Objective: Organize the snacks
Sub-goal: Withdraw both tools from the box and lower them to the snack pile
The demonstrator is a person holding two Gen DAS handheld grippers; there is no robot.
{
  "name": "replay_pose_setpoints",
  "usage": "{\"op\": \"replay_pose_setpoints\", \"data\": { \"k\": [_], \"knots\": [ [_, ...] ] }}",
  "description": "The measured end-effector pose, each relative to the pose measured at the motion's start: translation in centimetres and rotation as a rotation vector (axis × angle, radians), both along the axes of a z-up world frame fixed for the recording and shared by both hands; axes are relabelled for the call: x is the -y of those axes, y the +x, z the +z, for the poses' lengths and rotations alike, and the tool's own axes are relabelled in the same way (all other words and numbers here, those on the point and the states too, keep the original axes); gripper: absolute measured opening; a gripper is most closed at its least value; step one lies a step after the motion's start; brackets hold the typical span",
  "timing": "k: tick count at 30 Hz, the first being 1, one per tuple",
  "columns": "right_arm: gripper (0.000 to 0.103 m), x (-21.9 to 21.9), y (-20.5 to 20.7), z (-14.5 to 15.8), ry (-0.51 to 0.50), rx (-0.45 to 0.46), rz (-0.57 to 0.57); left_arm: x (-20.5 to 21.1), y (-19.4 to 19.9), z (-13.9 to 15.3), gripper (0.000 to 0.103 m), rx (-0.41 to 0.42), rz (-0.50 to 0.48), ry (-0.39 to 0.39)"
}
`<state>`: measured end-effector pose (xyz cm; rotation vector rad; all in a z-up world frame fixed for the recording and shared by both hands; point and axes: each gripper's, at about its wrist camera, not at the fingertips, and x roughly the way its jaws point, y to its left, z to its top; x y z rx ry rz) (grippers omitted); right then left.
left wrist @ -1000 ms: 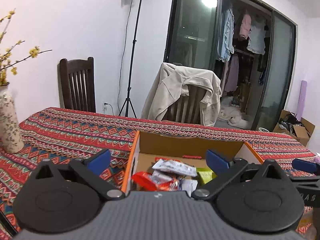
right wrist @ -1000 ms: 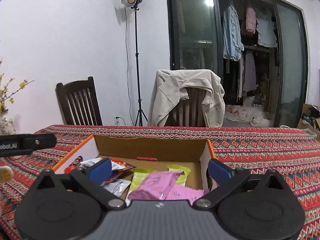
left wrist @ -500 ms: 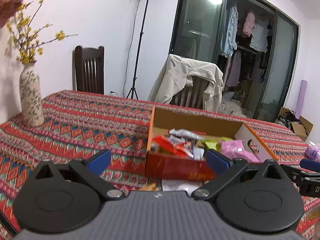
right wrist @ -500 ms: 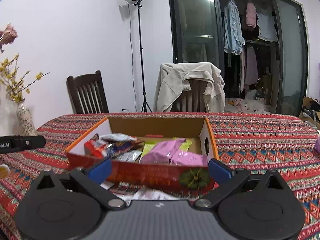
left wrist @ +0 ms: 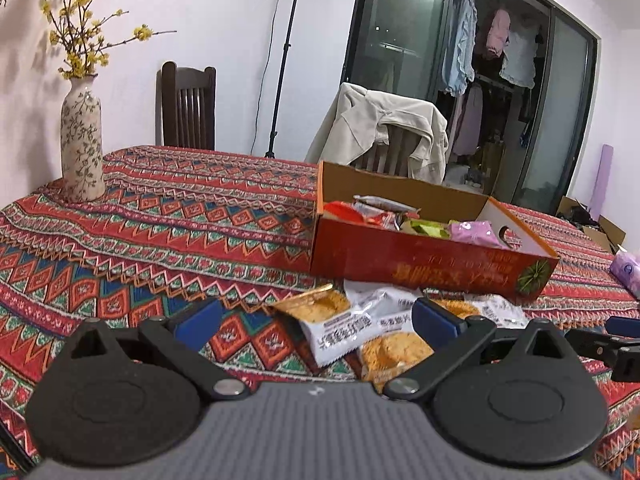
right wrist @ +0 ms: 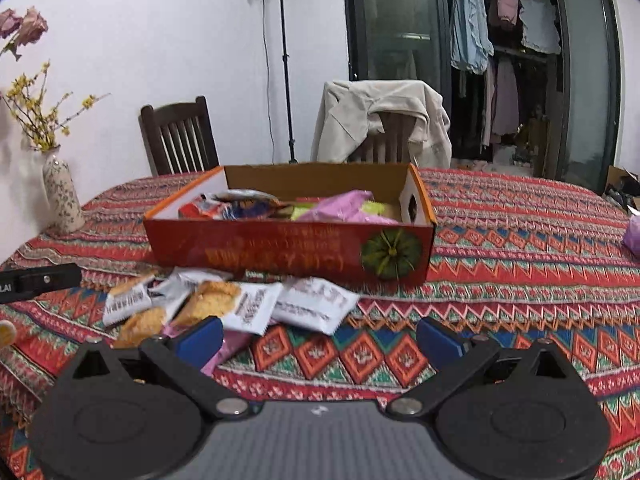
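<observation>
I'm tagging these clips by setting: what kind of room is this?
Most likely a home dining room: a table under a patterned cloth, wooden chairs with a jacket draped over one, and laundry hanging behind glass doors.

A home dining room: patterned tablecloth [right wrist: 520,240], wooden chair [right wrist: 176,136], hanging laundry [right wrist: 472,20].

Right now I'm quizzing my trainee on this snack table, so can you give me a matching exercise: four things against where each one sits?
Things:
1. pink packet
2. cracker packets
3. vase
4. beige jacket

Places:
A. draped over a chair behind the table
B. inside the red box
C. standing at the tablecloth's far left edge
D. loose on the tablecloth in front of the box

Pairs: 1-B, 2-D, 3-C, 4-A
</observation>
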<state>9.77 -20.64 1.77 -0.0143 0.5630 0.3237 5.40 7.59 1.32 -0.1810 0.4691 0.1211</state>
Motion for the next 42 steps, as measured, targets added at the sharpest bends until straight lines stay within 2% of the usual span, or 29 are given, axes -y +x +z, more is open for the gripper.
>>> {"op": "replay_pose_setpoints", "data": {
  "k": [15,22,27,33,38,41,42],
  "knots": [
    [0.103,-2.6,0.9,-1.1,-0.036,-0.039,0.024,-1.3,0.6,-2.0,0.103,-0.031,-0.001,-0.029],
    [0.103,-5.3,3.1,-0.4,-0.056,-0.042,0.071,-1.8,1.1,-1.8,0.103,-0.022,0.034,-0.029],
    [0.103,-8.4,5.1,-0.4,-0.087,-0.065,0.120,-2.5,1.7,-2.4,0.103,-0.048,0.072,-0.049],
    [0.103,-11.4,7.4,-1.6,-0.144,-0.103,0.117,-3.3,1.8,-2.9,0.103,-0.068,0.081,-0.087],
    [0.103,-11.7,8.1,-2.9,-0.153,-0.133,0.103,-3.4,1.8,-3.1,0.103,-0.074,0.071,-0.105],
    [0.094,-11.6,7.9,-3.2,-0.154,-0.134,0.108,-3.4,1.8,-3.2,0.103,-0.078,0.073,-0.108],
    [0.088,-11.6,7.7,-3.2,-0.145,-0.130,0.117,-3.4,1.8,-3.2,0.103,-0.079,0.076,-0.110]
  ]
}}
